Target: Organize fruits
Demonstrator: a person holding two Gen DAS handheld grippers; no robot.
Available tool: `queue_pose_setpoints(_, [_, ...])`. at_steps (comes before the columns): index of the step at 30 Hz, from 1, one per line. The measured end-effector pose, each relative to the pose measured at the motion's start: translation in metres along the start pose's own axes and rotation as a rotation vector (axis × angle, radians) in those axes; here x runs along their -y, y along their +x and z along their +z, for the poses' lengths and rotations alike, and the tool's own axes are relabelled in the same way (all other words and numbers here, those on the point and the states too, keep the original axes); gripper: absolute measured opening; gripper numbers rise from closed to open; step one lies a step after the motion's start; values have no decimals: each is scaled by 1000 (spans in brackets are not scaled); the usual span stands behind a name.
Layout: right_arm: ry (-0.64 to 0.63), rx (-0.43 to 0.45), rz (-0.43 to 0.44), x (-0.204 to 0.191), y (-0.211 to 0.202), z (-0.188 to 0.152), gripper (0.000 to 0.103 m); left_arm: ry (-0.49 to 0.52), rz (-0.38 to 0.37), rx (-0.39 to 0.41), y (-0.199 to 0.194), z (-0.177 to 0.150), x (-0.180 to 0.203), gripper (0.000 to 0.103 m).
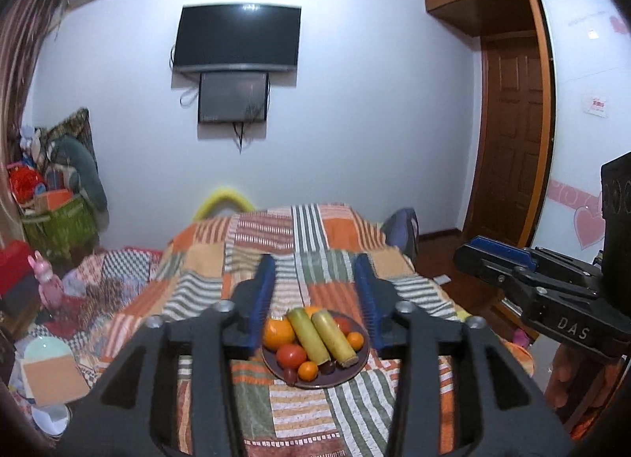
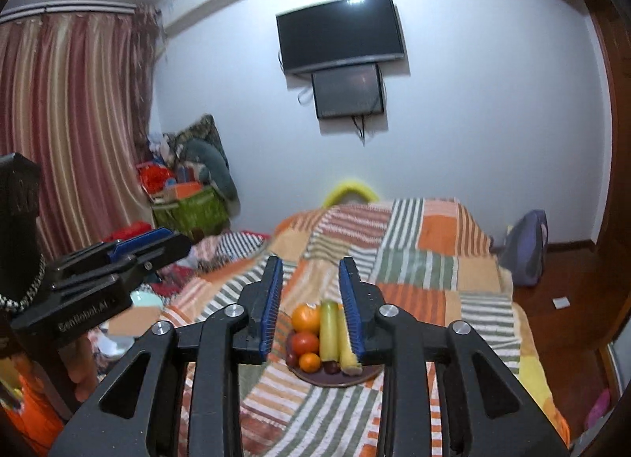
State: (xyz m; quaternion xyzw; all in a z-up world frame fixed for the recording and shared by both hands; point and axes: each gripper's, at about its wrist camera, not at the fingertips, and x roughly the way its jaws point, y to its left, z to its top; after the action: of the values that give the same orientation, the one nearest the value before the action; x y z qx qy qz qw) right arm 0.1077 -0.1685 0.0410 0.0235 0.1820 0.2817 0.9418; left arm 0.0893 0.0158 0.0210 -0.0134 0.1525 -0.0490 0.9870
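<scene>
Your fruit sits heaped on one dark plate (image 1: 357,370) on the patchwork bed (image 1: 299,267): two long green-yellow stalks (image 1: 323,334) lie side by side across the middle, a big orange (image 1: 278,332) at their far left, a tomato (image 1: 291,355) and a small orange (image 1: 307,371) nearer you, with small dark fruits at the front rim that I cannot name for sure. The stalks run away from you, near ends angled to your right, so closing across them will need little wrist turn. The plate lies straight ahead of and below both tongs. Your left tongs (image 1: 315,299) are spread wide and hold nothing, framing the whole plate. Your right tongs (image 2: 311,303) are parted more narrowly, also holding nothing, lined up over the stalks (image 2: 330,329) and seemingly nearer to them.
</scene>
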Motion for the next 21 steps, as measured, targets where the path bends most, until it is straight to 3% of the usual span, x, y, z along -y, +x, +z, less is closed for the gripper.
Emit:
queue_pose_setpoints(4, [-14,38,-21,-6,-9,0,45,11,12,35,-15,1,6,66])
queue_pose_setpoints(10, [-22,76,-70,-10,-15,-3,64,6,19,54,-30,1,9,82])
queue_pose_setpoints(21, [-37,85,-121,-14,-20,-6,81,11,34,71,-44,-2,13,95])
